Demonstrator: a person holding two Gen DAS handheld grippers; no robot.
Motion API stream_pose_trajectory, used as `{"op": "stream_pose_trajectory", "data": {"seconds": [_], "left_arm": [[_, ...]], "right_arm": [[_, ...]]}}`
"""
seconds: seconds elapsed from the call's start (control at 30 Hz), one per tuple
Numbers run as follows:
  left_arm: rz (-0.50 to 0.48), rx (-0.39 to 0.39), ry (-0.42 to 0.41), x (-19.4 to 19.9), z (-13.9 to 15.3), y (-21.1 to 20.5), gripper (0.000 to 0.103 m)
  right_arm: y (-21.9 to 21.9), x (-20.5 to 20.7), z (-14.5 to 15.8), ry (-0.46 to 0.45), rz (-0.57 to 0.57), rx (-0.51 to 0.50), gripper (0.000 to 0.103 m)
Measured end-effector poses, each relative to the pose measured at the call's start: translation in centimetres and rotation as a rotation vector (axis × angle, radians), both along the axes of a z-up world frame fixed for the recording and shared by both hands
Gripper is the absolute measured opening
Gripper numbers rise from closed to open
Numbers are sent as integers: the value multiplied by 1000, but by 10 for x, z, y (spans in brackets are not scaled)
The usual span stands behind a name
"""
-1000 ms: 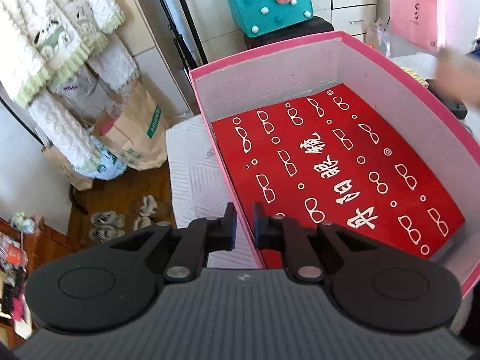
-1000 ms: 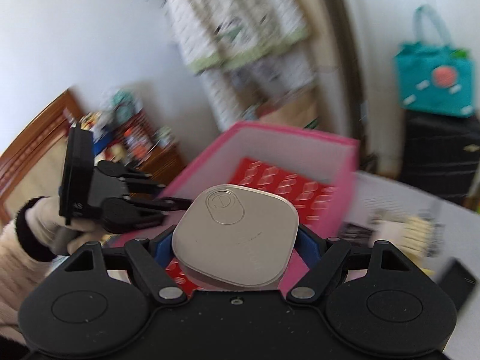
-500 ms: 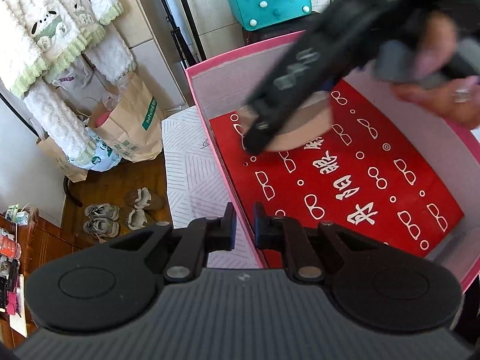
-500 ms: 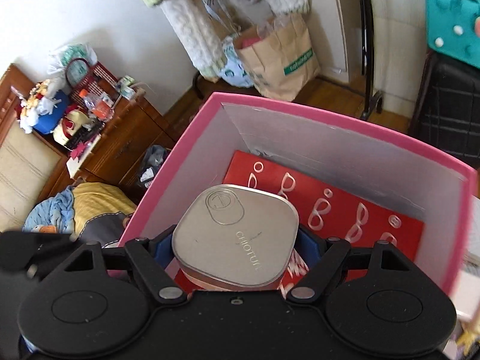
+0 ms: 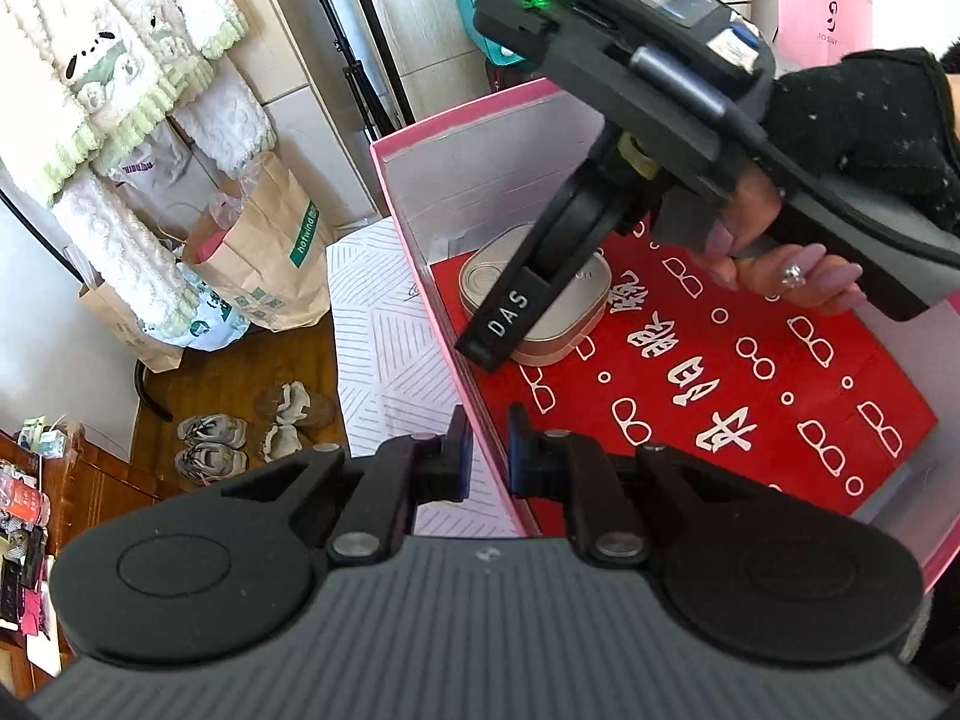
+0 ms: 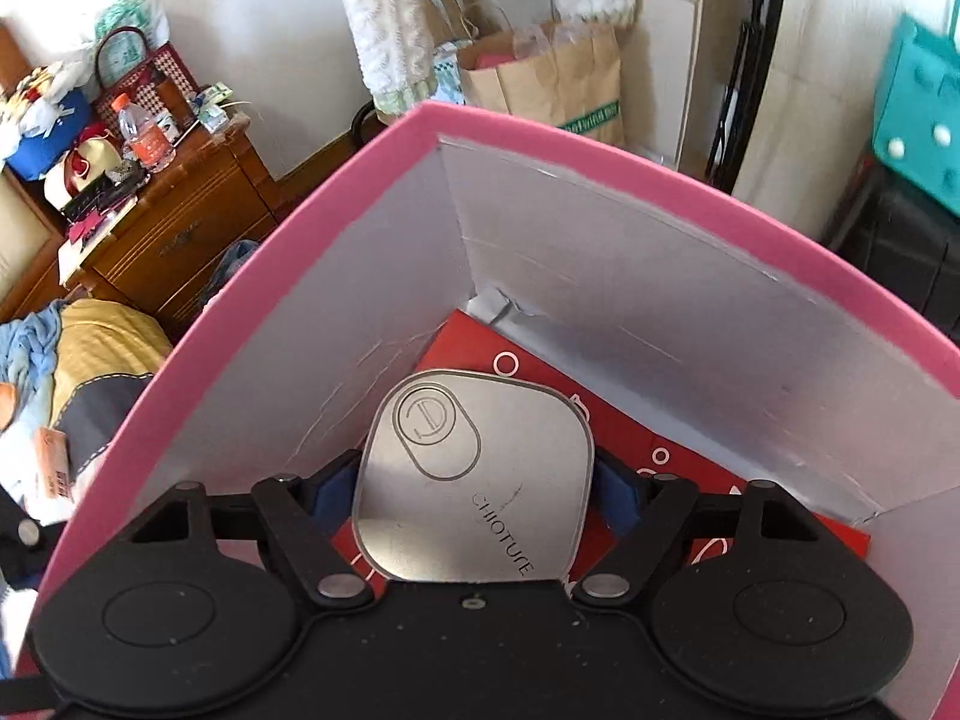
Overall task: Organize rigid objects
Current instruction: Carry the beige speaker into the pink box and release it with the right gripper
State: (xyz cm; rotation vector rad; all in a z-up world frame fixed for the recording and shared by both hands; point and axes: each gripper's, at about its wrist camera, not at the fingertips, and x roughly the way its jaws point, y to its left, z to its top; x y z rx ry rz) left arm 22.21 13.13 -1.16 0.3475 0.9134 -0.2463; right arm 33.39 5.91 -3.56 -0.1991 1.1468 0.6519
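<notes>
A pink box point(image 5: 480, 114) with grey inner walls and a red printed sheet point(image 5: 750, 396) on its floor fills both views. My left gripper point(image 5: 487, 450) is shut on the box's near left wall, the pink edge pinched between its fingers. My right gripper point(image 6: 474, 492) is shut on a silver rounded-square case point(image 6: 474, 474), its blue pads pressing both sides. In the left wrist view the case point(image 5: 486, 279) sits low in the box's far left corner, on or just above the red sheet, with one finger point(image 5: 507, 318) across it. A person's hand point(image 5: 798, 276) holds that gripper.
The box point(image 6: 540, 132) stands on a white patterned surface point(image 5: 384, 330). Brown paper bags point(image 5: 264, 264) and shoes point(image 5: 210, 444) are on the wooden floor to the left. A cluttered wooden dresser point(image 6: 180, 222) stands nearby, a teal bag point(image 6: 924, 132) at the back right.
My right gripper has come over the box with the silver case and sunk into its far left corner. The left gripper has stayed on the wall.
</notes>
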Motion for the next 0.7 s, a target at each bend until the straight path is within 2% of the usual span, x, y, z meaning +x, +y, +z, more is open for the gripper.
{"op": "stream_pose_trajectory", "data": {"seconds": [0.1, 0.3, 0.47, 0.6, 0.7], "left_arm": [[-1, 8, -6, -1, 0, 0, 10], [-6, 24, -14, -3, 0, -1, 10], [2, 19, -11, -3, 1, -1, 11], [3, 18, -8, -4, 1, 0, 11], [6, 16, 2, -4, 2, 1, 11]], "right_arm": [[-10, 1, 14, -10, -29, 51, 88], [-47, -15, 69, -48, -65, 176, 89], [-80, -60, 102, -203, -18, 155, 89], [-114, -90, 113, -247, -16, 165, 89], [-143, -110, 118, -265, -55, 181, 89]]}}
